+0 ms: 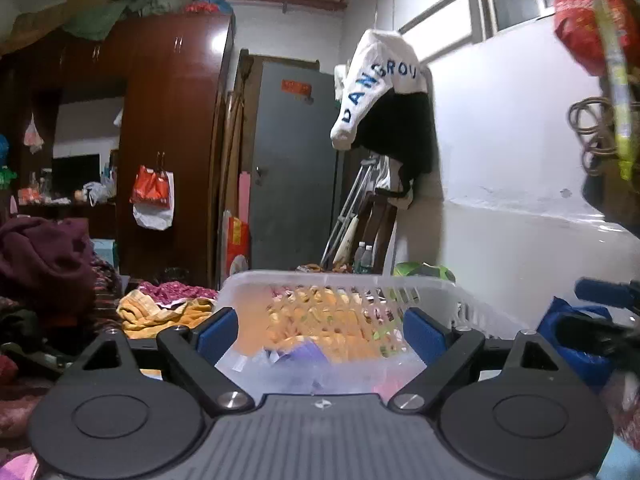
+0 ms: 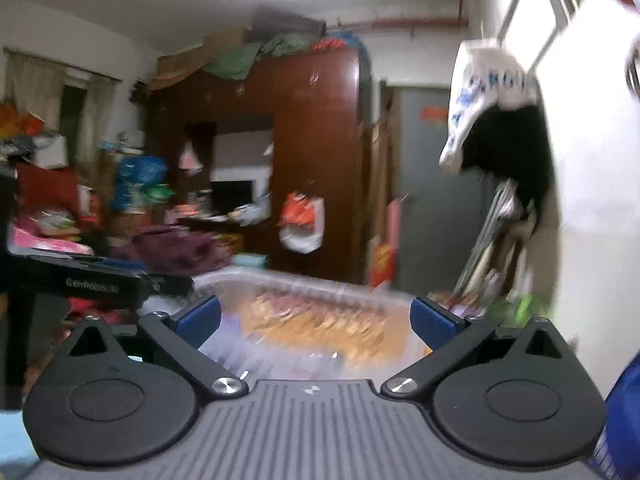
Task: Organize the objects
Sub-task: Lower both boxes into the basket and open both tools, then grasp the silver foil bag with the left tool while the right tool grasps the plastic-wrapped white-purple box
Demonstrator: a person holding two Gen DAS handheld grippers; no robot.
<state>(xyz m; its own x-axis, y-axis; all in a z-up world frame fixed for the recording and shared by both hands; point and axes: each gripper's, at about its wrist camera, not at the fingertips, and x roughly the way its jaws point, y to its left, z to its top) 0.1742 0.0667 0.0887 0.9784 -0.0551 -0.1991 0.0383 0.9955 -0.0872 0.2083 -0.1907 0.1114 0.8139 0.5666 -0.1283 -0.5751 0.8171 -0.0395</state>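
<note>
Left wrist view: the left gripper [image 1: 320, 330] stands spread and empty above the clear plastic basket [image 1: 452, 296], as does the right gripper [image 2: 316, 320] (likely freed for another pick); orange cloth [image 1: 320, 320] lies inside, more yellow cloth [image 1: 160, 312] beside it.

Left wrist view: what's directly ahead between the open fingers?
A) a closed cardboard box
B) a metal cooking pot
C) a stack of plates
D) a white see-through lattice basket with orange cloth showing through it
D: the basket of white lattice plastic sits straight ahead of the left gripper, whose blue fingers stand wide apart with nothing pinched, and orange cloth shows through its wall.
</note>
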